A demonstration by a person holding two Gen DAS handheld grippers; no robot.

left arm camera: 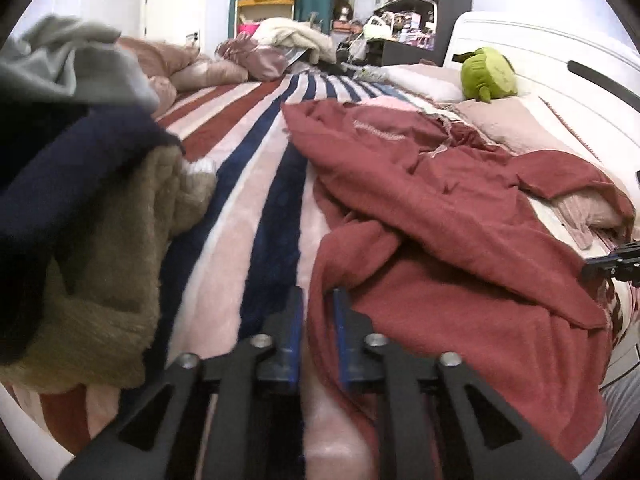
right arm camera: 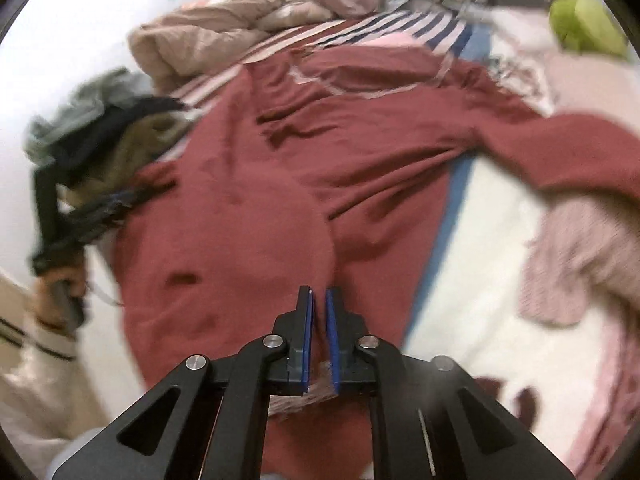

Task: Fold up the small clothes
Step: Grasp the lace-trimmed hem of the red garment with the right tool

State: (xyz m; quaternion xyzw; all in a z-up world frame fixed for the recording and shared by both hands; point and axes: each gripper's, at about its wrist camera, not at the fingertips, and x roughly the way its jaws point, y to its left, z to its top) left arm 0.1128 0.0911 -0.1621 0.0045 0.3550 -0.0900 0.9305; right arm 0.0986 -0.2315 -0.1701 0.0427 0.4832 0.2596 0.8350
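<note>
A dark red garment (left arm camera: 460, 216) lies rumpled on the striped bed cover (left arm camera: 256, 184). My left gripper (left arm camera: 318, 304) is shut on the near left hem of the dark red garment, with cloth between its blue pads. In the right wrist view the dark red garment (right arm camera: 280, 184) is spread across the bed. My right gripper (right arm camera: 318, 300) is shut on its near edge, with a fold of red cloth between the pads. The left gripper (right arm camera: 100, 204) shows at the garment's left edge, held by a hand.
A pile of clothes, grey, navy and olive (left arm camera: 88, 208), lies at the left of the bed. A green plush toy (left arm camera: 486, 74) sits by the pillows. A pink knitted piece (right arm camera: 580, 256) lies at the right. Crumpled bedding (left arm camera: 208, 66) lies at the far end.
</note>
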